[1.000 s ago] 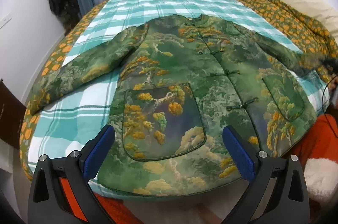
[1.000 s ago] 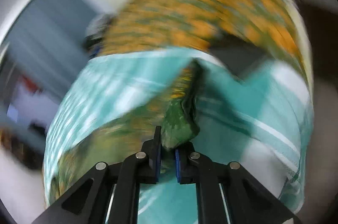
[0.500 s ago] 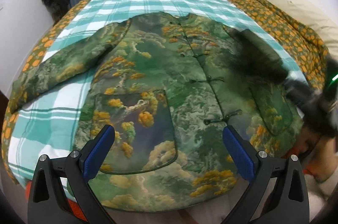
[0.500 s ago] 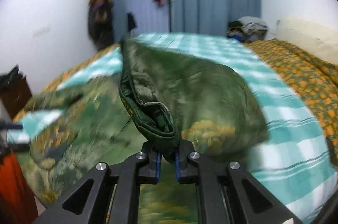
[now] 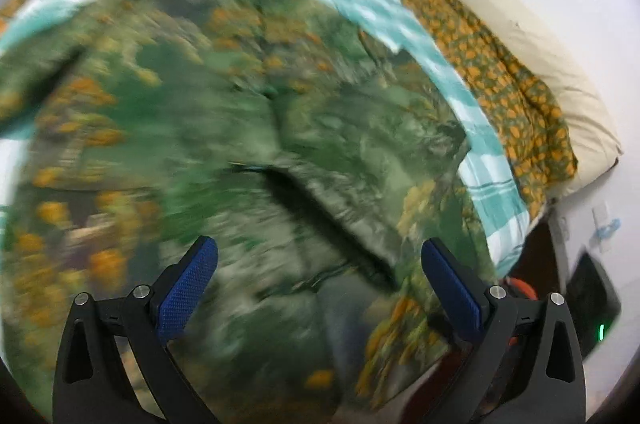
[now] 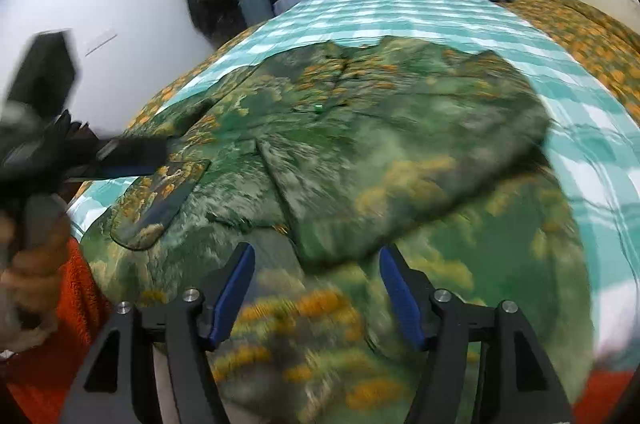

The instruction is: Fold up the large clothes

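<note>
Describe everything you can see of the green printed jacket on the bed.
The jacket is a padded-looking garment printed with green foliage and orange-yellow blossoms. It lies front up on the teal checked bedspread, collar toward the far end. One sleeve is folded across the chest; a patch pocket shows on the other side. The right gripper, jaws just opened, hovers over the sleeve's cuff, holding nothing. Motion blur hides finer detail.

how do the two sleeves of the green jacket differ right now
The right-side sleeve lies folded across the jacket front; the left-side sleeve extends outward onto the checked blanket. The folded one covers the chest; the other leaves its pocket uncovered. Both share the green-and-orange print.
</note>
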The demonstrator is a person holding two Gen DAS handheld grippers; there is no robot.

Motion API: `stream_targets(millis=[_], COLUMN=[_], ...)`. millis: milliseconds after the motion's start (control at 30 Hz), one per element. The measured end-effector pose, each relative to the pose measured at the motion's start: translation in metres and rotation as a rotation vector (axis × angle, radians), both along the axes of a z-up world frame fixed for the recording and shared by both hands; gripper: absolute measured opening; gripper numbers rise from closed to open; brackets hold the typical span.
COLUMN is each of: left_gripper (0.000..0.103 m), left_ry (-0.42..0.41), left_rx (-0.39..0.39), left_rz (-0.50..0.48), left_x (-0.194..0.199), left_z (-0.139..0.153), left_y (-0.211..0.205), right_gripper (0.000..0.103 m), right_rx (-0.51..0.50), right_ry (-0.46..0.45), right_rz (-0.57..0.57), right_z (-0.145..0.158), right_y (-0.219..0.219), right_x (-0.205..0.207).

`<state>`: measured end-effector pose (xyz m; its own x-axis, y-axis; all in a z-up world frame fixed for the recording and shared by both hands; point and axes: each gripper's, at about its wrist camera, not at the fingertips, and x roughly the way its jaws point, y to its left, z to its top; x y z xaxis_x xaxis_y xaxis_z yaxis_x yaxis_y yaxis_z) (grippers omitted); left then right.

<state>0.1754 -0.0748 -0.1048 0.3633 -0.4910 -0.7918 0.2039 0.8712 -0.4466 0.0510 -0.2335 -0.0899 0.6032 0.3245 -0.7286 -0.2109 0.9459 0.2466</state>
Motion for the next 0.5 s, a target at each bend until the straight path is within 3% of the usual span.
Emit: stream_targets(millis=[33,100,167,267,367,500], left_gripper=[0.100,0.088,0.051,0.029,0.017,0.016], left_ry=[0.037,0.110,0.137,0.122,0.088,0.072], left_rx=[0.004,0.014,0.046,0.085,0.140,0.211], left_rz=[-0.005,0.011,0.038,0.062,0.065,0.042], left_x=[0.010,0.027,0.037,0.037,0.031,0.029], left_z=[-0.011,-0.031,-0.043,-0.038,-0.027,-0.014], left_y=[-0.010,-0.027,-0.040,-0.046,-0.050,-0.056], right_gripper=[0.068,0.068,0.068,0.068,0.068,0.068], right_rx=[-0.001,0.010,0.026,0.014,0.009,0.037], right_ry=[0.004,0.016,0.027,-0.011,-0.023,-0.010], right_rz=[-0.021,-0.042,-0.057,-0.046,-0.032,-0.042], right_z=[-0.002,-0.006,-0.008,-0.004,-0.005,-0.010], right_y=[-0.006,-0.015,-0.023,-0.025,-0.026,-0.030], right_x=[-0.005,-0.007,-0.007,-0.011,-0.011,-0.003])
